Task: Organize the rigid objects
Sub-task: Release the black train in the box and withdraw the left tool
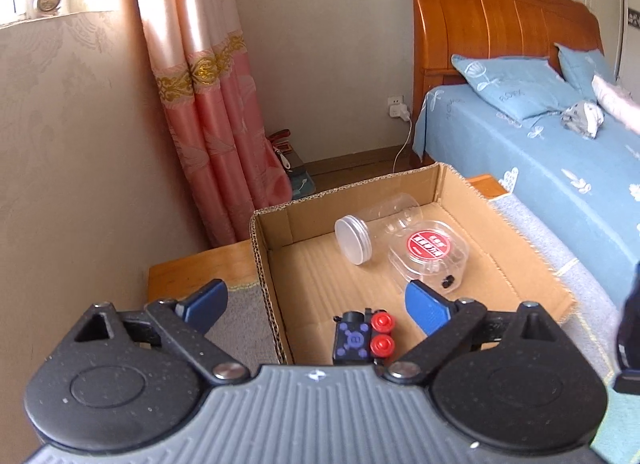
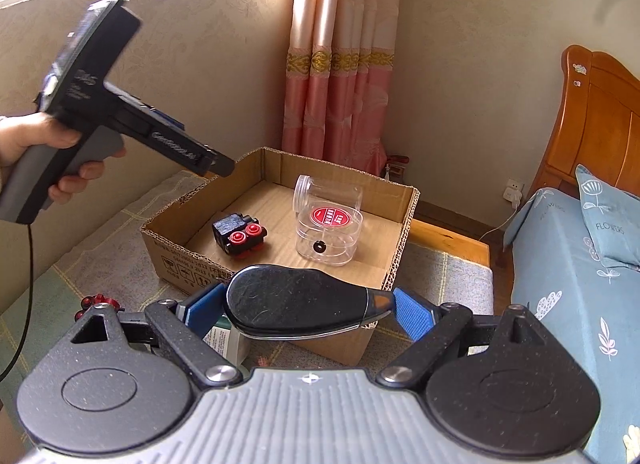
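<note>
**Toy block lies in the box; right gripper holds a black oval object**

In the left wrist view, the left gripper (image 1: pixel 316 306) stands wide, nothing between its 2 blue pads. Below the gap, at lower centre of the frame, a black toy block with 2 red round studs (image 1: pixel 361 336) lies on the floor of the open brown cardboard box (image 1: pixel 264 260). Further back in the box, at frame centre, a clear plastic jar with a grey screw lid (image 1: pixel 360 238) lies on its side, just beside a clear plastic tub with a round red label (image 1: pixel 430 254).

In the right wrist view, the right gripper (image 2: pixel 308 310) clamps a flat black oval object with an orange tip (image 2: pixel 298 302) crosswise between its blue pads, at lower centre. At upper left, a person's hand (image 2: pixel 28 143) grips the handle of the left gripper, which points toward the box's near corner.
</note>
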Available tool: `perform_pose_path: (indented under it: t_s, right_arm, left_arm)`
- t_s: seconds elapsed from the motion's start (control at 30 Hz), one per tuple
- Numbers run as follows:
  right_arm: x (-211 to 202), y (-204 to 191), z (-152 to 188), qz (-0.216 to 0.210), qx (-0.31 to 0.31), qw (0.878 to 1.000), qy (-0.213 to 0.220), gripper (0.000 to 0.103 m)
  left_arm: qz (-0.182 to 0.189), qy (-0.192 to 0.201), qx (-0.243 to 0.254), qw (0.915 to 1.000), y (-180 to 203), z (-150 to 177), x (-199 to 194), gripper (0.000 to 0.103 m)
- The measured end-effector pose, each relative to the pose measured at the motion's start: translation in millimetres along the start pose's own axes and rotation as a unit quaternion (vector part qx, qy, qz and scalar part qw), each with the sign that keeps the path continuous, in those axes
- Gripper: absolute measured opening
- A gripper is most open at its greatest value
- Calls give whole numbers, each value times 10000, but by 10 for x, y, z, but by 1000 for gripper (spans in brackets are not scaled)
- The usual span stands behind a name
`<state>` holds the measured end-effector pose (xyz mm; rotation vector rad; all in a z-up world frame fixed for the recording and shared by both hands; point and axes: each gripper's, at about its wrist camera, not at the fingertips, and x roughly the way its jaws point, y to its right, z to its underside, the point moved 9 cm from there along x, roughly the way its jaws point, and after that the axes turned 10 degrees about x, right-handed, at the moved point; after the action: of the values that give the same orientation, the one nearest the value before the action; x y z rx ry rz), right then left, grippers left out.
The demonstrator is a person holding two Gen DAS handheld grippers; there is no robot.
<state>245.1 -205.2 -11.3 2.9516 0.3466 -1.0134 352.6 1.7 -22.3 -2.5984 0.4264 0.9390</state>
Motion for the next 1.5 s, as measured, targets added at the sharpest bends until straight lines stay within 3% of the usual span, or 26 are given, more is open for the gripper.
perform_pose_path:
  t_s: [0.37,0.63,0.77,0.87,1.03,1.5]
  right_arm:
    - [247,64,-182,74,133,9998,-88,93]
    - [517,57,-286,88,333,9992,-226,93]
    - [620,59,-316,159,431,9986,-252,93]
    - [637,69,-295,222,466,9983,-268,103]
    - [534,80,-170,375,447,9977,-333,103]
    - [268,250,471,888,1151,9886,-396,103]
  left_arm:
    - [-612,102,-411,9972,86,621,-686,100]
    - [-874,134,-659,9939,210,1097,-955,100]
    - [-723,30,-596,9956,336,1291,-975,100]
    - [-642,-56,-553,9964,395,1414,-942,100]
    - [-520,-188,-612,9966,418,1543,-874,100]
    - [-437,-343,-682,9961,451,1681,-830,100]
